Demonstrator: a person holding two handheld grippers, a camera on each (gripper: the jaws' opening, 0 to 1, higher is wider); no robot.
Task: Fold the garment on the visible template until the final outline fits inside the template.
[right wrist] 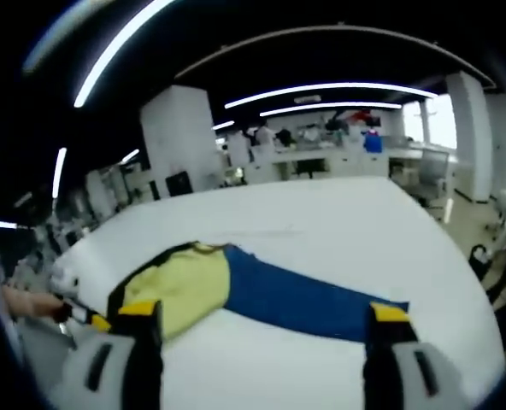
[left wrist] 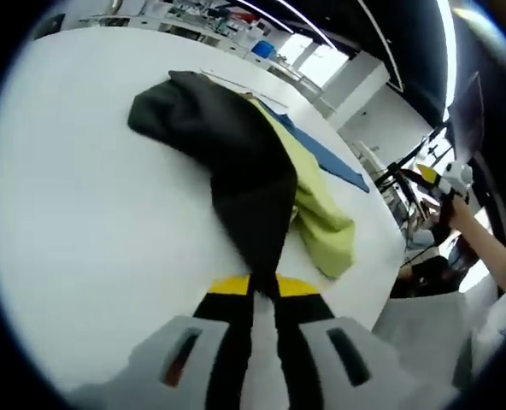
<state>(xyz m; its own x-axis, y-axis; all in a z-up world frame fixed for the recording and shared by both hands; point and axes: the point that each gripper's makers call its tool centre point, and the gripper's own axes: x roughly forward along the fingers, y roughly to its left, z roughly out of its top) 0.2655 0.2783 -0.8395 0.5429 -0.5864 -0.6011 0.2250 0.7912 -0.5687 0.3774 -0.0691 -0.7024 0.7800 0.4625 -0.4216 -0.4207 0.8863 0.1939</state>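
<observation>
Now the left gripper pinches the black-and-yellow garment at lower centre of the left gripper view; the right gripper stands spread before the blue template on the white table.

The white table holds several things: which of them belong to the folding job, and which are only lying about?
Job:
- garment, black outside and yellow-green inside, pinched by the left gripper
- blue template, flat under it
- right gripper, open, holding nothing

Lying about:
- cluttered benches beyond the white table
- blue container there
</observation>
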